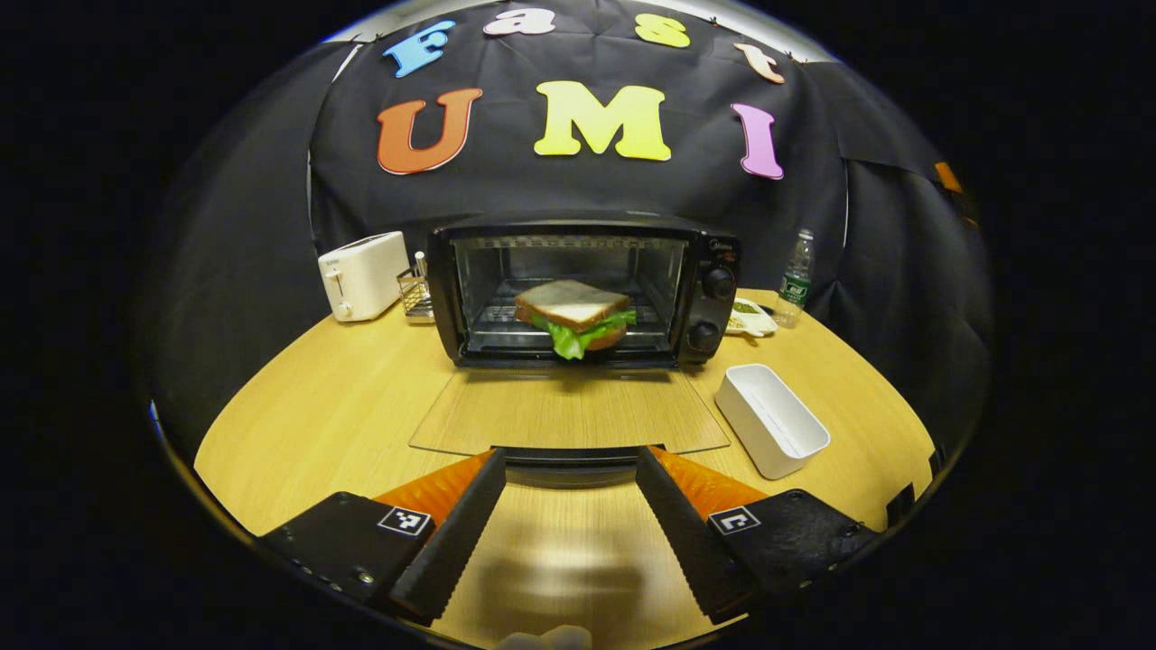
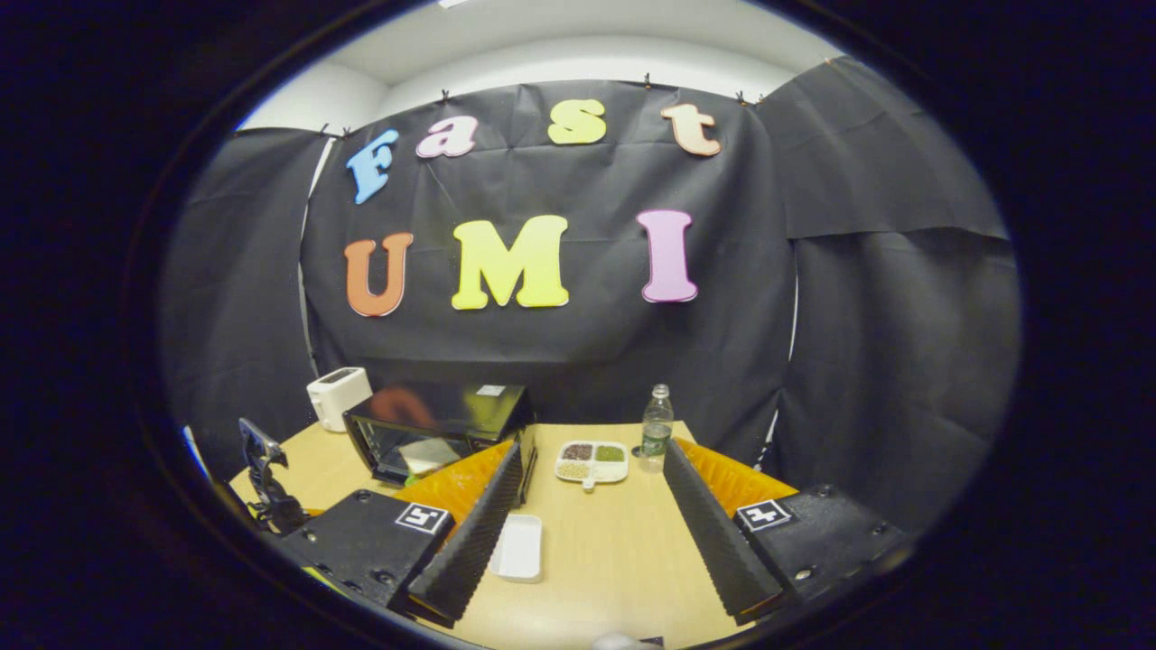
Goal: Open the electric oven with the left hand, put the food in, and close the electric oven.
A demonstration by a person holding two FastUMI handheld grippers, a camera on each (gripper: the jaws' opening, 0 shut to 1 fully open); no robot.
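Observation:
The black electric oven [image 1: 582, 289] stands open at the back of the wooden table. Its glass door [image 1: 569, 411] lies flat toward me. A sandwich [image 1: 578, 316] with brown bread and green lettuce rests on the rack inside, near the front. My left gripper [image 1: 571, 459] is open, its black fingertips on either side of the door's dark handle [image 1: 571, 469] and apart from it. My right gripper [image 2: 593, 451] is open and holds nothing, raised well above the table to the right of the oven [image 2: 442, 429]. The left gripper [image 2: 266, 478] appears at the far left of the right gripper view.
An empty white tray [image 1: 772, 420] lies right of the open door. A white toaster [image 1: 361, 273] and a wire rack [image 1: 415, 291] stand left of the oven. A water bottle [image 1: 796, 280] and a divided dish of seeds [image 2: 591, 460] sit at its right.

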